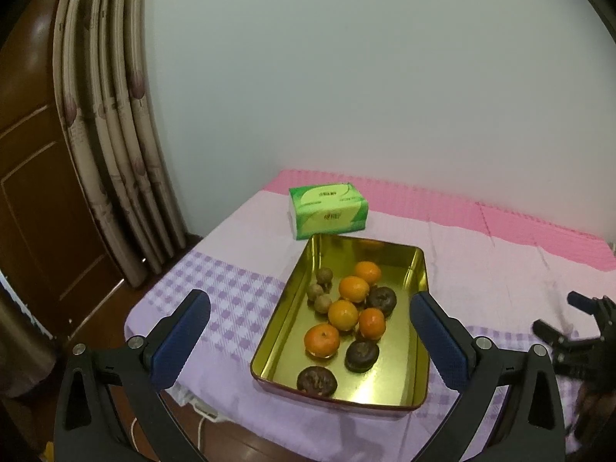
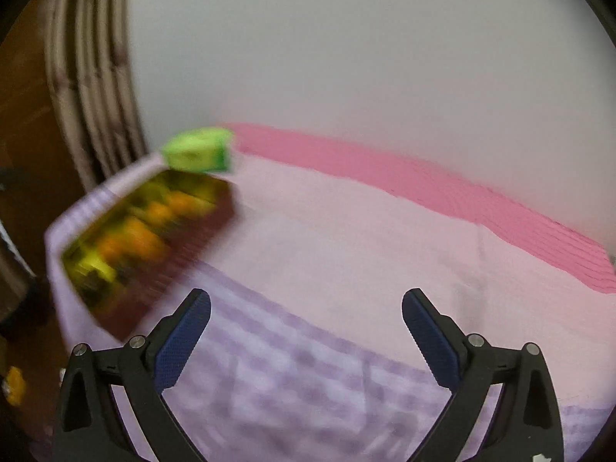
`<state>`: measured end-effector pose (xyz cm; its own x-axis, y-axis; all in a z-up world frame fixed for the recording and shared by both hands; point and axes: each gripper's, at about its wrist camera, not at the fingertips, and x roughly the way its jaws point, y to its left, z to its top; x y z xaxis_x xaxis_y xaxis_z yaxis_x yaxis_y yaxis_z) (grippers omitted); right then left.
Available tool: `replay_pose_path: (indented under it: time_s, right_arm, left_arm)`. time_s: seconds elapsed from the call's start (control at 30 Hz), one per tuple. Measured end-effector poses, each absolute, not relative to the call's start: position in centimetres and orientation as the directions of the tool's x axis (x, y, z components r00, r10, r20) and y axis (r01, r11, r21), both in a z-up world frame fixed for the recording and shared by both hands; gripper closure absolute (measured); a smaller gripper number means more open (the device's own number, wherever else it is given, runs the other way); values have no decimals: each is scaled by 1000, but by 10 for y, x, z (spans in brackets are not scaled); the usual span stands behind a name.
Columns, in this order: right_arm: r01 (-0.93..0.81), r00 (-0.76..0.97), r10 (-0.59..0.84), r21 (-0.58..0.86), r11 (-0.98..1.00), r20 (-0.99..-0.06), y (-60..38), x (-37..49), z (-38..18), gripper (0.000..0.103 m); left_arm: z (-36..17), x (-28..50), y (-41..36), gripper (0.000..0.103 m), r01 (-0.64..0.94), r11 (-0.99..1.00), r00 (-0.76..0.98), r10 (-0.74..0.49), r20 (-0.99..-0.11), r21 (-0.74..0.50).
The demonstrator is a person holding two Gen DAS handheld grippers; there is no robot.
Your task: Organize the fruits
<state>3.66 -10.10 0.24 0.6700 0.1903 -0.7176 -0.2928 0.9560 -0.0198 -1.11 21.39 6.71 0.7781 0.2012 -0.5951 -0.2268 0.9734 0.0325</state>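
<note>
A gold metal tray [image 1: 417, 365] sits on the purple checked cloth. It holds several oranges [image 1: 342, 313], three small brown round fruits [image 1: 322, 303] and three dark purple fruits [image 1: 361, 355]. My left gripper [image 1: 310, 313] is open and empty, hovering just before the tray's near end. My right gripper [image 2: 306, 310] is open and empty over the bare cloth to the right of the tray; it also shows in the left wrist view [image 1: 558, 315]. The right wrist view is blurred, with the tray [image 2: 192, 246] at its left.
A green tissue box [image 1: 329, 210] stands behind the tray, also blurred in the right wrist view [image 2: 198, 150]. A pink mat [image 1: 500, 211] runs along the wall. Curtains [image 1: 111, 154] and a wooden door [image 1: 30, 192] are left. The table edge drops off near the tray's front.
</note>
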Motion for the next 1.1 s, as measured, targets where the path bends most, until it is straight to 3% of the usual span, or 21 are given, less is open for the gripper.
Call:
replay_pose_path:
  time_s: [0.17, 0.37, 0.77, 1.1]
  right_arm:
    - [-152, 597, 42, -61, 987, -801, -188, 74, -33, 4]
    - [5, 593, -12, -12, 1000, -805, -257, 85, -38, 4]
    - [0, 614, 0, -1, 1000, -789, -249, 75, -39, 4]
    - [106, 532, -78, -26, 994, -843, -290, 102, -58, 4]
  left_arm:
    - [59, -6, 218, 0, -249, 968, 754, 213, -621, 29]
    - [51, 1, 214, 0, -249, 967, 731, 228, -643, 60]
    - [43, 6, 210, 0, -227, 971, 715, 217, -664, 73]
    - [42, 7, 212, 0, -213, 975, 707, 203, -677, 71]
